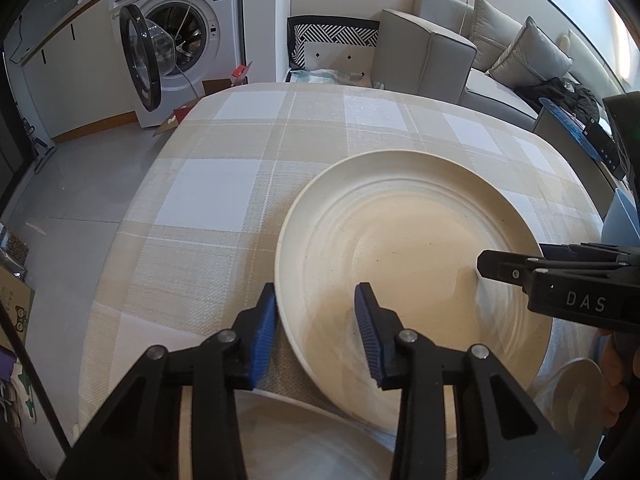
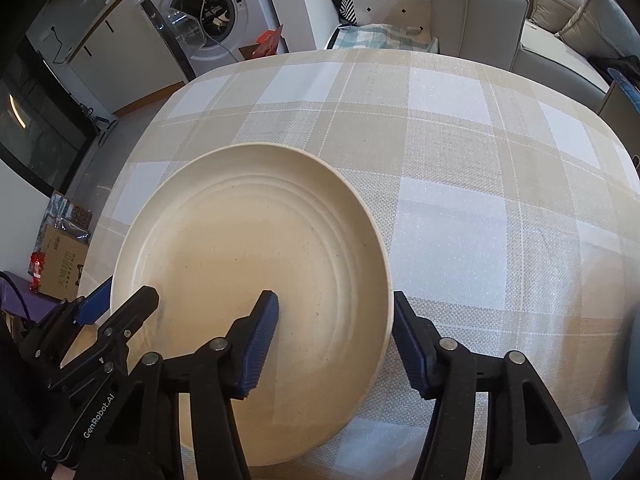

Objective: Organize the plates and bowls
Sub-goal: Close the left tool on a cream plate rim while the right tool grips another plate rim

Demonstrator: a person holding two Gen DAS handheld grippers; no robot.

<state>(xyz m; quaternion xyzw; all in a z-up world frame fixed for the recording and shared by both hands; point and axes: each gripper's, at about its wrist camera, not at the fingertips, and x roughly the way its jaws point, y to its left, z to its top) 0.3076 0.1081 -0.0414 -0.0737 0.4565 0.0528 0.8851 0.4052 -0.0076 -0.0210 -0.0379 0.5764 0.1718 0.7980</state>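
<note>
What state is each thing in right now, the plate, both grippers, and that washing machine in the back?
plate: empty, on the checked tablecloth, rim between both grippers' fingers.
left gripper: jaws straddle the plate's rim on its side; pad contact unclear.
right gripper: jaws straddle the opposite rim, gaps visible, not yet clamped.
washing machine: door swung open.

The plate (image 2: 256,264) lies on the table (image 2: 480,152) — sofa (image 2: 480,4) behind it.

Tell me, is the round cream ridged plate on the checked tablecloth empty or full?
Empty. The round cream ridged plate shows only its bare ridged inside, nothing lying in it.
</note>
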